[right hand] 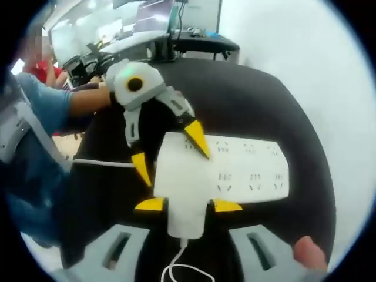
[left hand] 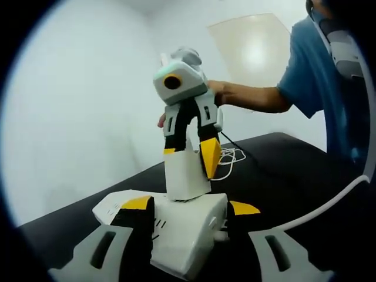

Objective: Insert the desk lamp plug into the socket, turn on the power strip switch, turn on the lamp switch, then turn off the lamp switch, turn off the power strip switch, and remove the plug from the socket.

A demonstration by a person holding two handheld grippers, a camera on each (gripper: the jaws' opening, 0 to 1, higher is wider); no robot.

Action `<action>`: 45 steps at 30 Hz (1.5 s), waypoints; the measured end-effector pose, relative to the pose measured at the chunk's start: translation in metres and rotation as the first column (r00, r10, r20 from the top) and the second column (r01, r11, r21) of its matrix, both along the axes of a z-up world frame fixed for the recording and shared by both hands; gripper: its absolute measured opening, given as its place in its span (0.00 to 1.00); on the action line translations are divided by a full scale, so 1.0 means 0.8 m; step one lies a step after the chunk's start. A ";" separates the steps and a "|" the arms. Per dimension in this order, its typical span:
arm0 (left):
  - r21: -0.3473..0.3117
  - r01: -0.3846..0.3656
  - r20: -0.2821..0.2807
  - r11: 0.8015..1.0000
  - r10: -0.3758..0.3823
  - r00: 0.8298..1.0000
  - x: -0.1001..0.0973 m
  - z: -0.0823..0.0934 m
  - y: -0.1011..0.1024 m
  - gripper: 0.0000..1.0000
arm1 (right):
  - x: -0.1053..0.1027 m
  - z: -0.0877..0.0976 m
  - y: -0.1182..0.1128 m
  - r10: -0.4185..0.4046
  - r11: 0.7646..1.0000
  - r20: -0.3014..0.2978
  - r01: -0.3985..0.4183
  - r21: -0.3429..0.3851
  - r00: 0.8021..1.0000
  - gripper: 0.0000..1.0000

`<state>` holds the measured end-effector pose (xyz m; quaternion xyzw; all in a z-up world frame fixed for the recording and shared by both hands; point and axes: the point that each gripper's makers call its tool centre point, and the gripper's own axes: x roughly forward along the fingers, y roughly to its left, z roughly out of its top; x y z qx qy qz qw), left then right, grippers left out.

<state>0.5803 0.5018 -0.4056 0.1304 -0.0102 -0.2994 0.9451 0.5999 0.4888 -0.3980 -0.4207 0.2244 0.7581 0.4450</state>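
An office: desks [right hand: 194, 36] carrying monitors [right hand: 154, 16] and chairs [right hand: 88, 63] are standing behind the black table [right hand: 258, 111], white walls [left hand: 70, 106] enclosing it.

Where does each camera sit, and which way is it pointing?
Left gripper view: rides on the left tongs, looking along them at the strip they clamp; the person's arm and sleeve show beyond.
Right gripper view: rides on the right tongs, looking down at the plug they hold against the strip; a fingertip shows at the bottom edge.
Shared: strip, plug and black table; each view also catches the other tongs.
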 end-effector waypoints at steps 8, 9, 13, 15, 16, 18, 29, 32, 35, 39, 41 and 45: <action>0.004 0.000 -0.010 1.000 0.000 1.000 0.000 -0.001 -0.001 0.47 | 0.000 0.007 0.002 -0.057 0.988 0.071 0.066 -0.136 0.996 0.24; 0.003 0.004 -0.014 1.000 -0.004 1.000 0.000 -0.002 -0.001 0.47 | 0.003 0.003 0.000 -0.034 0.981 0.127 0.058 -0.186 0.991 0.24; 0.008 0.002 -0.015 1.000 -0.002 1.000 0.000 -0.002 -0.001 0.47 | 0.003 0.006 0.004 -0.030 0.948 0.228 0.100 -0.301 0.973 0.23; 0.007 0.001 -0.016 1.000 -0.001 1.000 0.000 -0.002 0.000 0.48 | 0.004 0.007 0.005 -0.016 0.931 0.251 0.106 -0.350 0.968 0.23; 0.004 0.000 -0.016 1.000 0.000 1.000 0.000 -0.002 0.001 0.48 | 0.003 0.006 0.008 -0.019 0.927 0.260 0.115 -0.358 0.965 0.23; -0.002 -0.002 -0.013 1.000 0.002 1.000 0.000 -0.001 0.001 0.48 | 0.000 0.009 0.008 -0.024 0.925 0.255 0.119 -0.361 0.967 0.23; -0.006 0.002 -0.006 1.000 -0.002 1.000 0.001 -0.002 0.001 0.47 | 0.004 0.001 -0.001 -0.106 0.978 0.122 0.125 -0.165 0.987 0.23; -0.005 0.002 -0.004 1.000 -0.002 1.000 0.001 -0.001 0.002 0.47 | 0.006 -0.001 -0.001 -0.125 0.988 0.067 0.130 -0.084 0.990 0.23; -0.006 0.002 -0.003 1.000 -0.002 1.000 0.002 -0.001 0.004 0.47 | 0.008 0.000 -0.004 -0.123 0.990 0.062 0.127 -0.054 0.990 0.23; -0.005 0.001 -0.004 1.000 -0.001 1.000 0.002 0.000 0.004 0.47 | 0.008 -0.002 -0.004 -0.119 0.993 0.016 0.119 -0.002 0.993 0.23; -0.005 0.002 -0.005 1.000 -0.002 1.000 0.002 -0.001 0.004 0.47 | 0.009 -0.002 -0.006 -0.125 0.992 0.008 0.125 0.009 0.992 0.23; -0.004 0.001 -0.004 1.000 -0.001 1.000 0.002 -0.001 0.005 0.47 | 0.010 0.001 -0.002 -0.124 0.992 0.020 0.124 0.012 0.992 0.23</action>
